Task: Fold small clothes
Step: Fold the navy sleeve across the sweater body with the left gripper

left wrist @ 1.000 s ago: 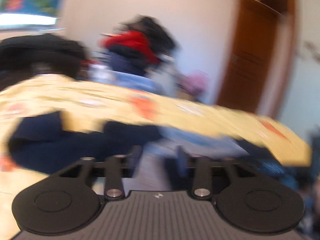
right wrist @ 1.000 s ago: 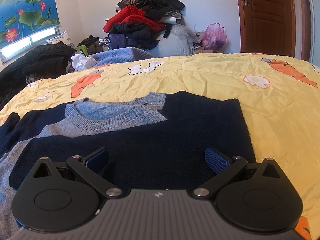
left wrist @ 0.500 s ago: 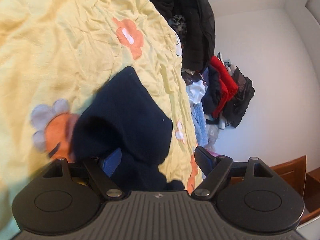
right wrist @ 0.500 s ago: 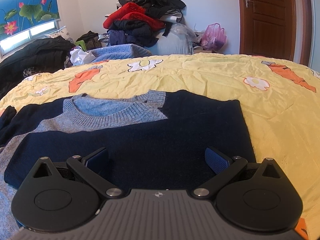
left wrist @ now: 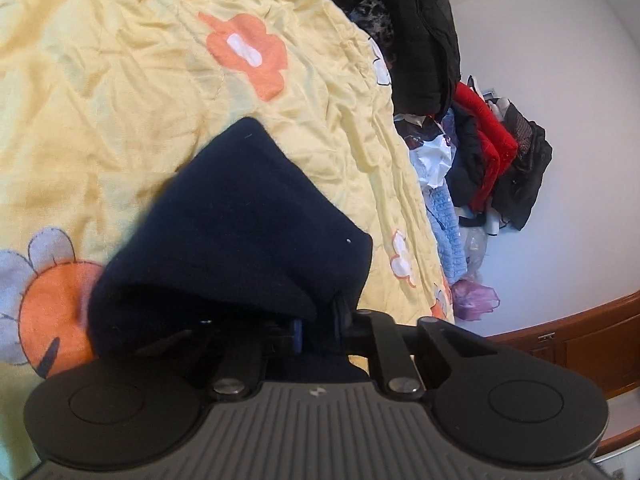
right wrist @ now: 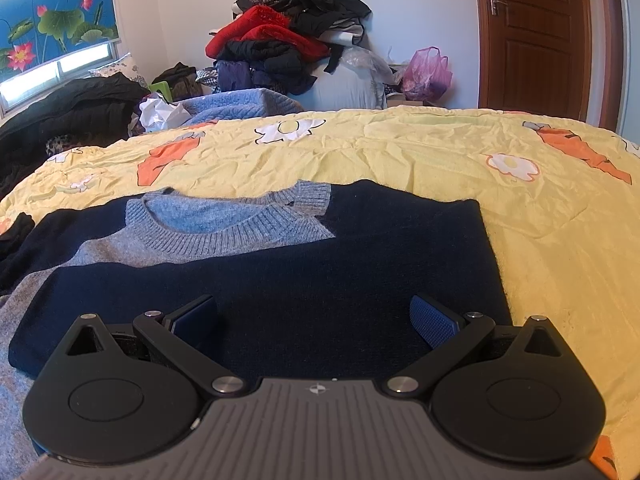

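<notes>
A navy and grey knit sweater [right wrist: 280,272] with a grey-blue collar lies flat on the yellow flowered bedspread [right wrist: 400,148]; its right side is folded over the chest. My right gripper [right wrist: 314,320] is open and empty, low over the folded navy part. My left gripper [left wrist: 316,326] is shut on the navy sleeve end [left wrist: 240,232], which bunches over the fingers and hides the fingertips. The sleeve end also shows in the right wrist view [right wrist: 16,228] at the far left.
A pile of red and black clothes [right wrist: 288,44] stands beyond the bed, with a blue knit [right wrist: 240,106] and a black coat [right wrist: 72,108] at the bed's far left. A pink bag [right wrist: 426,74] and a brown door [right wrist: 532,36] are at the back right.
My left gripper has swung down onto the sleeve end and closed on it; half a second ago its jaws were open. The right gripper has stayed nearly still, open.
</notes>
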`<action>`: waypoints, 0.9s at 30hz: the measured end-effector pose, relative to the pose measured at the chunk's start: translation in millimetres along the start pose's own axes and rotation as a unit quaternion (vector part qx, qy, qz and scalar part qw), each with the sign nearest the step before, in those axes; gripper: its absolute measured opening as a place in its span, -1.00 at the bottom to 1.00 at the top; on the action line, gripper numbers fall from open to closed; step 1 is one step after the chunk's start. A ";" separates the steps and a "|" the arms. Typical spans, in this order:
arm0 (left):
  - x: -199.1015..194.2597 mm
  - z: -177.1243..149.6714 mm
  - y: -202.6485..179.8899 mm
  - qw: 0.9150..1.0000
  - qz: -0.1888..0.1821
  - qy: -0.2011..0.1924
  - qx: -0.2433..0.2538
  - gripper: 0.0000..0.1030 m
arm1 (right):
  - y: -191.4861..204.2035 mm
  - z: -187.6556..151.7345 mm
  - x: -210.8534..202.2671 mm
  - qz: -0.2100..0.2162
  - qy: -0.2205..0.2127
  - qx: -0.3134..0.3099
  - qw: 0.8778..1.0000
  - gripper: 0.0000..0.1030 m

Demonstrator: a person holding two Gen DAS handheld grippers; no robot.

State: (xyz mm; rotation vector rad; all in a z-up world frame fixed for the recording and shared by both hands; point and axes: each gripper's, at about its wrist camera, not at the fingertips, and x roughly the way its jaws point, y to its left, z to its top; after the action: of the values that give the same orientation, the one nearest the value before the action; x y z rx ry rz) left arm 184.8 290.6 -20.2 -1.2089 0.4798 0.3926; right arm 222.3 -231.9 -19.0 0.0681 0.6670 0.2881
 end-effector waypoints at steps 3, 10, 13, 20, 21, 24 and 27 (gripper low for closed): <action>-9.8 -4.7 -8.8 1.000 -0.005 -0.006 0.005 -0.87 | -0.3 0.0 -0.1 0.000 0.000 0.000 1.000 1.00; -27.7 -94.5 -73.2 0.975 -0.184 0.121 0.024 -0.88 | -3.2 0.4 -1.1 0.006 -0.004 0.011 1.000 1.00; -23.1 -161.6 -84.4 0.956 -0.211 0.191 0.073 -0.88 | -5.0 0.2 -2.0 0.011 -0.007 0.018 1.000 0.99; 6.9 -219.1 -49.9 0.949 -0.143 0.253 0.122 -0.88 | -11.3 -0.4 -4.7 0.026 -0.014 0.038 0.999 0.99; 5.7 -217.9 -50.3 0.947 -0.148 0.253 0.134 -0.88 | -11.5 -0.5 -4.8 0.027 -0.015 0.039 0.999 0.99; -0.1 -223.3 -48.6 0.938 -0.171 0.235 0.189 -0.88 | -11.6 0.0 -4.9 0.026 -0.014 0.037 0.999 0.99; 2.1 -218.5 -43.2 0.938 -0.181 0.240 0.169 -0.87 | -0.8 7.8 -8.7 0.006 0.003 0.018 1.000 0.94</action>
State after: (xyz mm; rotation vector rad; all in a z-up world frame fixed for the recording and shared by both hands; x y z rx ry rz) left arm 178.3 69.6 -47.7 -1.0209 0.6948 -0.3054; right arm 220.8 -234.9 -7.8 0.1069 0.6774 0.2883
